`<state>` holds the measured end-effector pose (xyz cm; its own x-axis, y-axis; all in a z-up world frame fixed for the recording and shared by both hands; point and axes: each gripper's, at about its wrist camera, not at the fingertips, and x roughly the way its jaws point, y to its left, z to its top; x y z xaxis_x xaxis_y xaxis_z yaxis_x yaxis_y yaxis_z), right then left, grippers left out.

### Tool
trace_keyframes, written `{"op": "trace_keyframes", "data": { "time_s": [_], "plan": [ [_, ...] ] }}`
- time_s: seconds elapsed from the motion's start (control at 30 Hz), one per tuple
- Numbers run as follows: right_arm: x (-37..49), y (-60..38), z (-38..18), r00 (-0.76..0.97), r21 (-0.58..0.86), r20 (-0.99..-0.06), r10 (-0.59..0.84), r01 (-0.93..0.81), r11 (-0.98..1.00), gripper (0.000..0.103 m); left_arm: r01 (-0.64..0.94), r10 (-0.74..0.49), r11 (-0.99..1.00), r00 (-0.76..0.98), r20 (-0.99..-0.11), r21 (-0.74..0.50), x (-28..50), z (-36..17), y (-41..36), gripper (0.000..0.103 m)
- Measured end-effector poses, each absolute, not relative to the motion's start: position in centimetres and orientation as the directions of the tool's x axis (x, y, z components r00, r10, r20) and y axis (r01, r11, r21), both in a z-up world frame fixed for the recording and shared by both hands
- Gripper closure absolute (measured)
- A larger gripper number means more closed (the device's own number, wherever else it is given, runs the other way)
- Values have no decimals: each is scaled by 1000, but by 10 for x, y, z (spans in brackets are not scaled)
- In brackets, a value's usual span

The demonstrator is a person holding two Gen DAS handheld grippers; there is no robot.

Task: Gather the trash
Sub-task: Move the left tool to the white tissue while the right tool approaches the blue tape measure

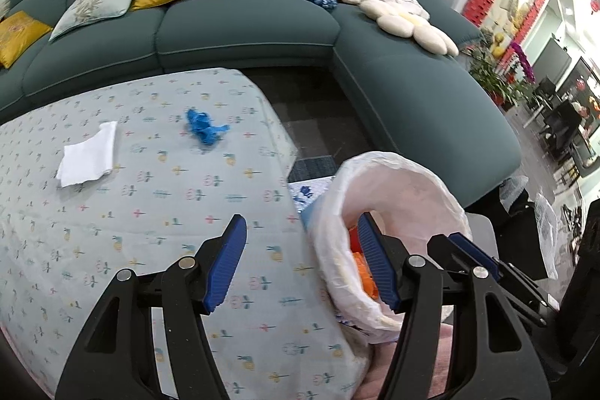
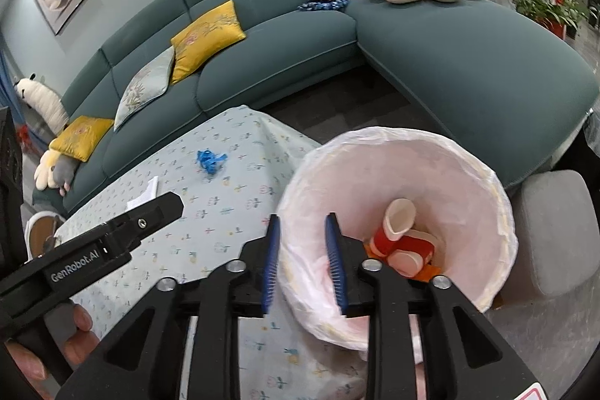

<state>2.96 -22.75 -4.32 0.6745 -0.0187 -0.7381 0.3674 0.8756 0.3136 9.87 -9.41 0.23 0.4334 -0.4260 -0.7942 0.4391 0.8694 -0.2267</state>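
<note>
Hovering with parted, empty jaws astride the bin liner (image 2: 375, 152) rim at lower centre, the right gripper (image 2: 305, 265) should clear before the wide, empty left gripper (image 1: 300, 261) fetches the blue wrapper (image 1: 204, 128) upper left.

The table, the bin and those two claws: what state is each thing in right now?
Left claw: open, empty, above the table edge.
Right claw: open, astride the bin's near rim.
Lined bin: tilted, holding red paper cups.
Blue crumpled wrapper: lying on the tablecloth.
White tissue: lying flat on the tablecloth.
</note>
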Motion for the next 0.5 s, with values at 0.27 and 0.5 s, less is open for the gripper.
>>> {"op": "trace_keyframes", "data": {
  "time_s": [0.27, 0.5],
  "plan": [
    [54, -194, -40, 670, 299, -742, 15, 311, 902, 74, 372, -400, 897, 446, -801, -241, 115, -4, -58, 44],
    [75, -163, -38, 661, 277, -749, 41, 257, 926, 73, 310, -371, 919, 461, -806, -245, 129, -11, -23, 44]
  ]
}}
